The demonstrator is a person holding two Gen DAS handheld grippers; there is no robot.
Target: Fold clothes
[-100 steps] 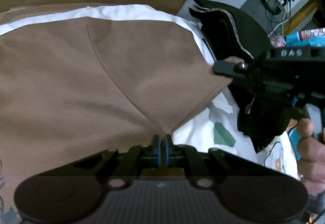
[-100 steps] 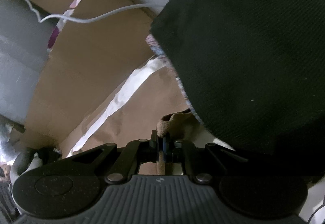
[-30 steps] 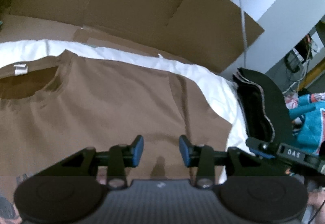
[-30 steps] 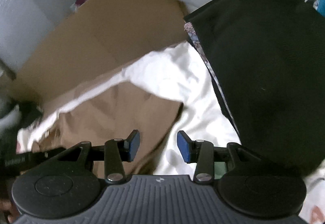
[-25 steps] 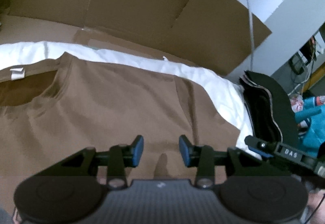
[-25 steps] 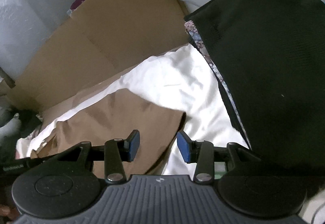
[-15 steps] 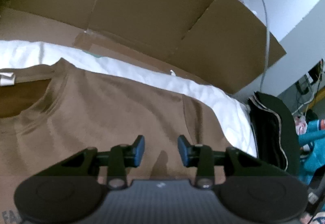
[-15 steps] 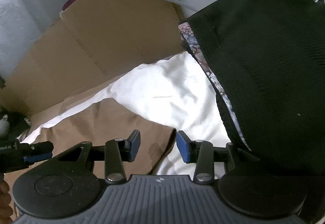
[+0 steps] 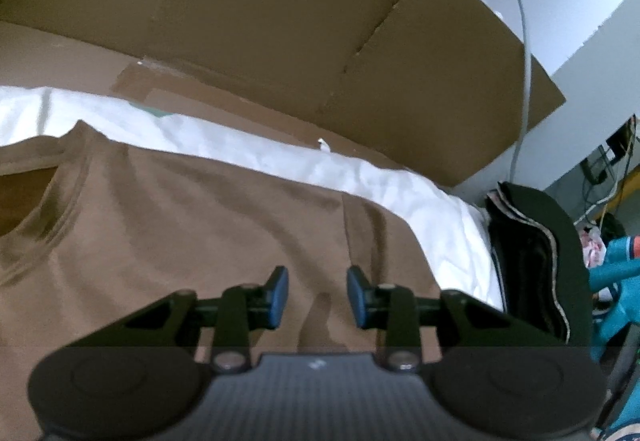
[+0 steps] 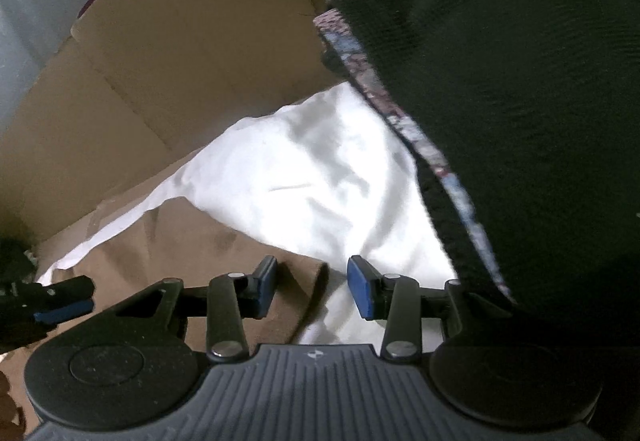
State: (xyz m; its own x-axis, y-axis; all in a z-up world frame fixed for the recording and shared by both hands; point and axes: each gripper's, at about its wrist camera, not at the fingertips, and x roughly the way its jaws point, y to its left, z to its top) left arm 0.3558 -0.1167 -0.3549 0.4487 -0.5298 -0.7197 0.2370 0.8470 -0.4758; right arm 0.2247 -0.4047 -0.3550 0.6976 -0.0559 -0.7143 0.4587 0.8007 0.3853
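A brown T-shirt [image 9: 200, 221] lies flat on a white sheet [image 9: 400, 185], with its neckline at the far left of the left wrist view. My left gripper [image 9: 318, 297] hovers low over the shirt's right part, open, with only cloth beneath it. In the right wrist view the shirt's [image 10: 180, 253] right edge ends in a raised fold between the pads of my right gripper [image 10: 314, 291]. Its jaws are closing, and the pads stand apart from the cloth. The left gripper [image 10: 76, 301] shows at the left edge of that view.
A stack of black folded clothes [image 10: 520, 81] lies close to the right of the shirt, also seen as the black stack [image 9: 532, 253]. Cardboard sheets [image 9: 280, 21] stand behind the bed, with a white cable [image 9: 524, 61] hanging over them. A teal garment [image 9: 618, 273] lies far right.
Both grippers, earlier shut on shirt corners, have let go. Over the last second both sank toward the shirt; the right one came over its right edge and its jaws narrowed.
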